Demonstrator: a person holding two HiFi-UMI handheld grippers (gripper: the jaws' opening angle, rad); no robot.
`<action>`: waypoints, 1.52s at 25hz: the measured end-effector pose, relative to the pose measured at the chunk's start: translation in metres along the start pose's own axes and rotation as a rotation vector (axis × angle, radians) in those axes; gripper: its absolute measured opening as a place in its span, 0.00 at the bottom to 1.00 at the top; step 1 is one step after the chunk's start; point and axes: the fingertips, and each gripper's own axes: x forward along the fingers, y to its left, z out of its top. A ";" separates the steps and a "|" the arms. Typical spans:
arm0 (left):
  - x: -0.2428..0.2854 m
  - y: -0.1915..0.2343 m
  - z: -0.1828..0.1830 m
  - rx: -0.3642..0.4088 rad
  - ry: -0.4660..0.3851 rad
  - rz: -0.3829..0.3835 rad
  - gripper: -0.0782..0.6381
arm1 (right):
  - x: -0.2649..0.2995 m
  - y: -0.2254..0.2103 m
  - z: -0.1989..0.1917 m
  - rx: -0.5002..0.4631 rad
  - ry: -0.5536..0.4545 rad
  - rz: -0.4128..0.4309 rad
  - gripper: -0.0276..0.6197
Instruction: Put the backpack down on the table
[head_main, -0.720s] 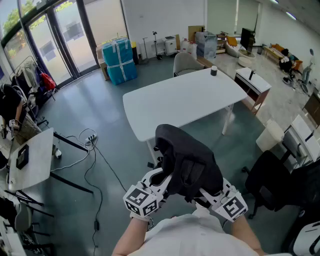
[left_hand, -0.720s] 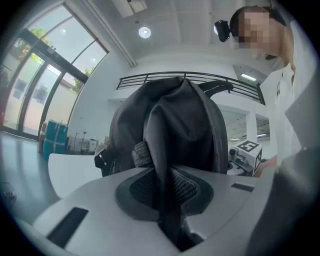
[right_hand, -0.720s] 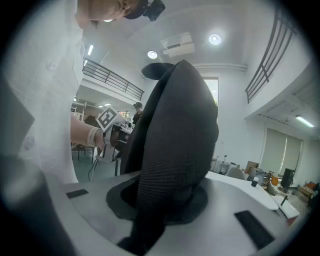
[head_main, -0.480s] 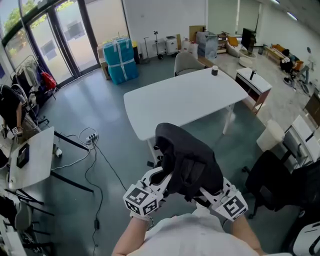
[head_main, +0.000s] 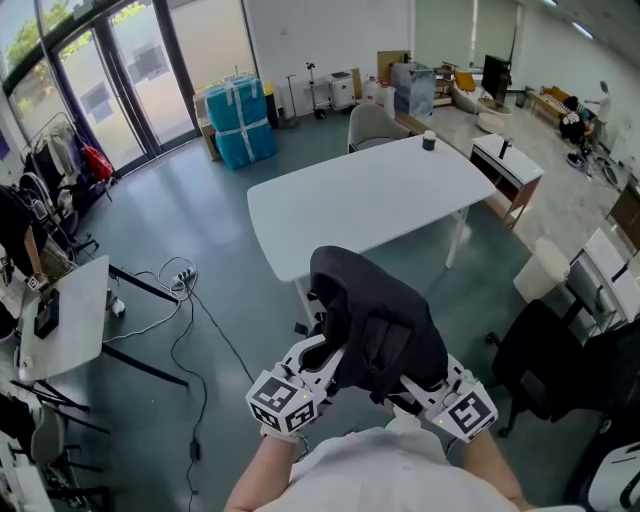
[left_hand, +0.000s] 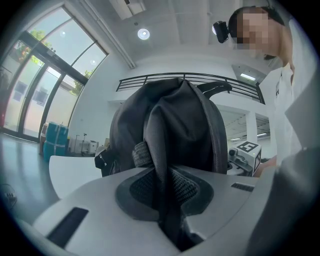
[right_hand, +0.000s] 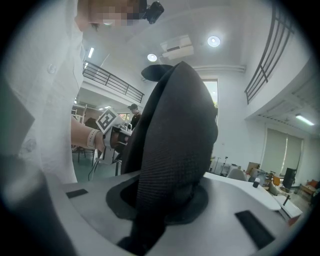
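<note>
Black fabric backpack (head_main: 375, 320) is held in the air close to the person's chest, short of the white tabletop (head_main: 370, 200). The left hand-held gripper (left_hand: 167, 200) is clamped on a dark strap (left_hand: 165, 150), the right hand-held gripper (right_hand: 160, 200) on a mesh-padded strap (right_hand: 175, 150).

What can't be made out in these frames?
- Head view: the backpack hides where the left gripper and right gripper bite it.
- Left gripper view: the backpack blocks most of the table.
- Right gripper view: which part of the backpack is gripped, too close to tell.
- Head view: small dark object at the table's far end, too small to identify.
</note>
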 end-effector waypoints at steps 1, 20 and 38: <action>0.000 0.000 0.001 0.000 -0.002 -0.001 0.19 | 0.000 0.000 0.001 0.001 -0.009 0.001 0.18; -0.023 -0.002 0.016 0.009 -0.110 0.062 0.19 | 0.004 -0.045 0.012 0.136 -0.087 -0.140 0.23; -0.029 -0.004 0.012 -0.006 -0.110 0.074 0.19 | 0.009 -0.044 0.010 0.158 -0.107 -0.100 0.23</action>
